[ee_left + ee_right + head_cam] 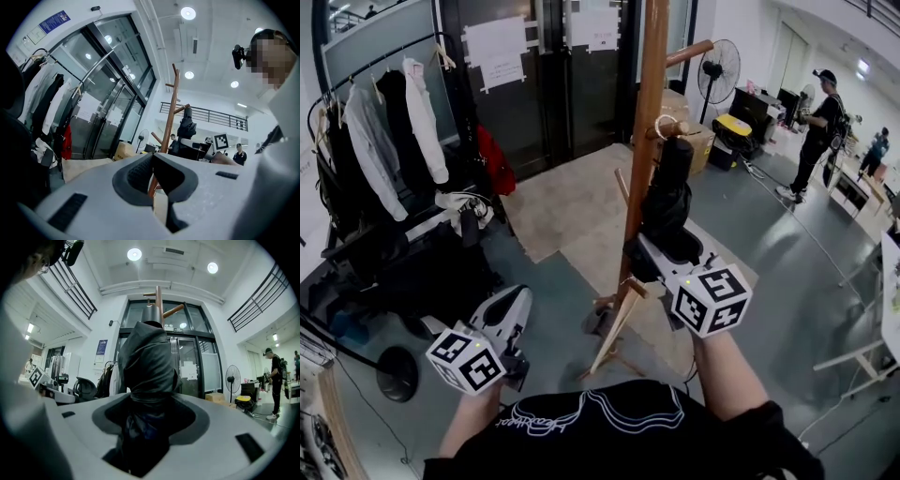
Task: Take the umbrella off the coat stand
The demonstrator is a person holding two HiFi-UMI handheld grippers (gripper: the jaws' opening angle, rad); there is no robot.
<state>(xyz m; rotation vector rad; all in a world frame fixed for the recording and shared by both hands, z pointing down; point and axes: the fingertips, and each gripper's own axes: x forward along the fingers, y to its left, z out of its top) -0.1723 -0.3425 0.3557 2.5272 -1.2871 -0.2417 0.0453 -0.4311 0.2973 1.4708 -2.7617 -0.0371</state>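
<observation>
Clasping umbrella (667, 197), right hand-held gripper (662, 251) level

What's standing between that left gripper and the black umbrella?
The coat stand. In the head view its wooden pole rises between the left gripper, held low, and the umbrella, which hangs on the pole's far side.
</observation>
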